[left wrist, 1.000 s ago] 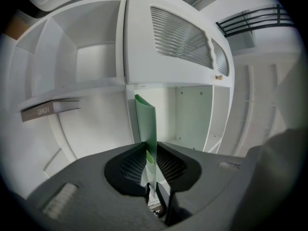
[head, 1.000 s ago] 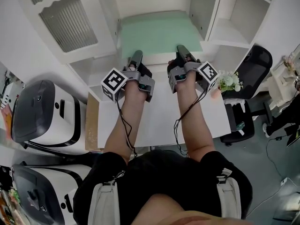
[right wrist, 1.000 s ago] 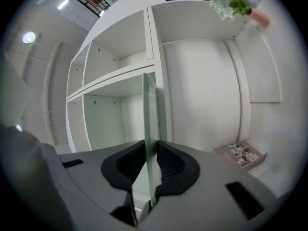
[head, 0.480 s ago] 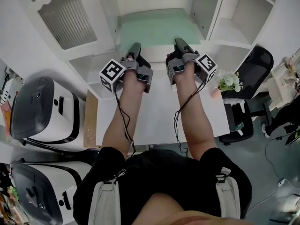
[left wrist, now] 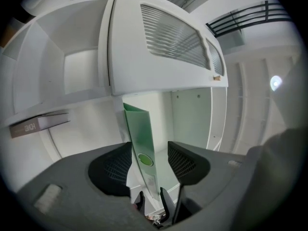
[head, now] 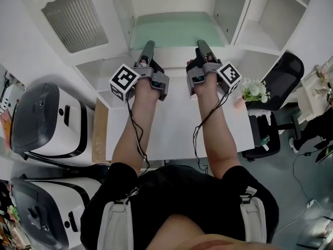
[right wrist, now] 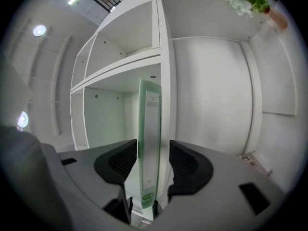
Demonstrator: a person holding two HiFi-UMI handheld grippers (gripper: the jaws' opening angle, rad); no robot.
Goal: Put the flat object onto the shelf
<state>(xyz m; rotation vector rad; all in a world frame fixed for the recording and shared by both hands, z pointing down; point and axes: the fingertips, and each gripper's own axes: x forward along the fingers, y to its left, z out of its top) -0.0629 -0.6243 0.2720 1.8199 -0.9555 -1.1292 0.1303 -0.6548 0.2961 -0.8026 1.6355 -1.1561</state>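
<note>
Person facing white shelf (head: 229, 9), green flat object (head: 174, 29) lying in its middle compartment, near edge between left hand-held gripper (head: 147, 47) and right hand-held gripper (head: 201, 46) jaws — both opening wide, neither gripping it.

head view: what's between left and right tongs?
The near edge of the green flat panel spans from left tongs to right tongs, in the head view. Both tongs are opening, its edge between their jaws.

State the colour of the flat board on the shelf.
Pale green board; best in head view.
</note>
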